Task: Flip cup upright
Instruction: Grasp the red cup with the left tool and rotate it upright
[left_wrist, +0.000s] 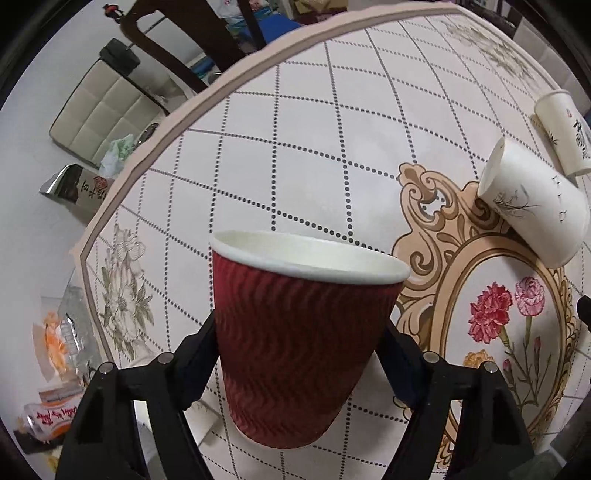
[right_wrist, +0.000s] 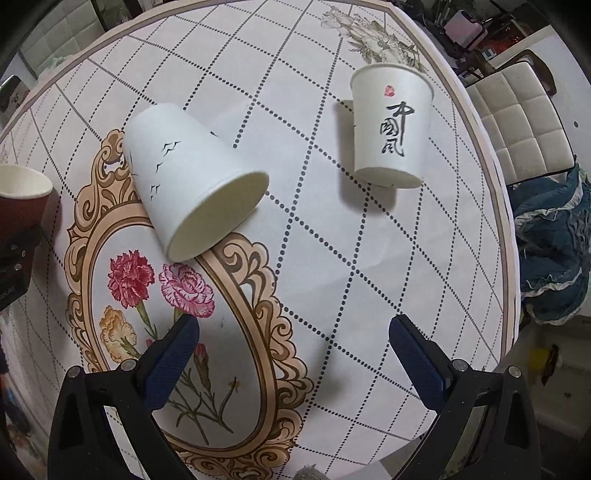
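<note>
Above floral tablecloth (left_wrist: 314, 155), left gripper (left_wrist: 301, 343) clamps light, crushable red ripple-wall paper cup (left_wrist: 295, 339) mid-wall; right gripper (right_wrist: 293, 347) spread, empty.

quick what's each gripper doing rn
Left gripper: shut on the red cup, rim up.
Right gripper: open, holding nothing.

We see our left gripper (left_wrist: 299, 354) and right gripper (right_wrist: 293, 354) as black frames with silver screws and dark-blue textured pads (right_wrist: 173, 354).
</note>
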